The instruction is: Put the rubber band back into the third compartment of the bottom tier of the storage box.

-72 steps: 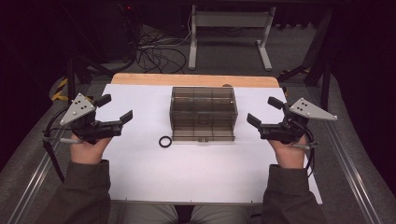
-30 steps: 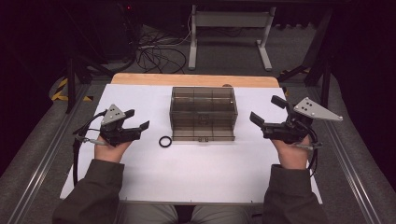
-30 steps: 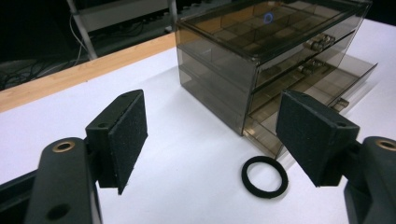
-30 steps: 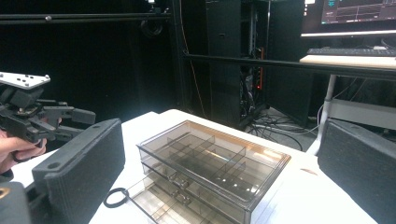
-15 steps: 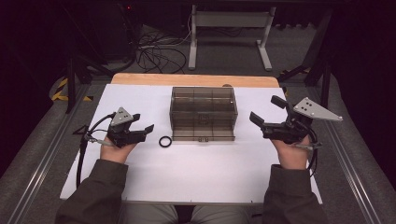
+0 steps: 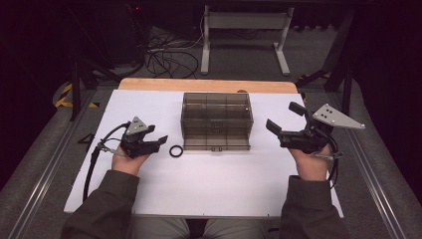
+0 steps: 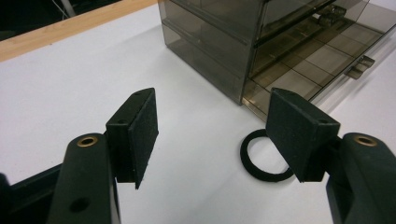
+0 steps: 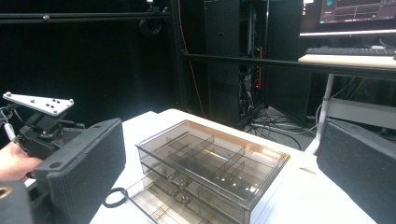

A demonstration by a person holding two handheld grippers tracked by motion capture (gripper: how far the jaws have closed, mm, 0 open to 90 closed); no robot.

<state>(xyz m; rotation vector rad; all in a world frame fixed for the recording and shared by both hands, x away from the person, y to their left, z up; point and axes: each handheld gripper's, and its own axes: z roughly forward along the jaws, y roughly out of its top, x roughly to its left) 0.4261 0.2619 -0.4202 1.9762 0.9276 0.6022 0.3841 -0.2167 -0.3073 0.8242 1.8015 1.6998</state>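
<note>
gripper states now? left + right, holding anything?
Left gripper: open, fingers have just been closing, nothing gripped; black ring lies on the table near its right finger.
Right gripper: open, empty, facing the clear drawer box.

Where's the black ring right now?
In the high view the black ring lies flat on the white table, just off the drawer box's front left corner, ahead of the left gripper.

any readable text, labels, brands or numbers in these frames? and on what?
None readable.
Monitor: coloured marks on screen, too small and blurred to read.
Organizer box: no label seen.
Black ring: plain.
Left gripper and right gripper: no markings seen, only screw holes on the grey plates.
</note>
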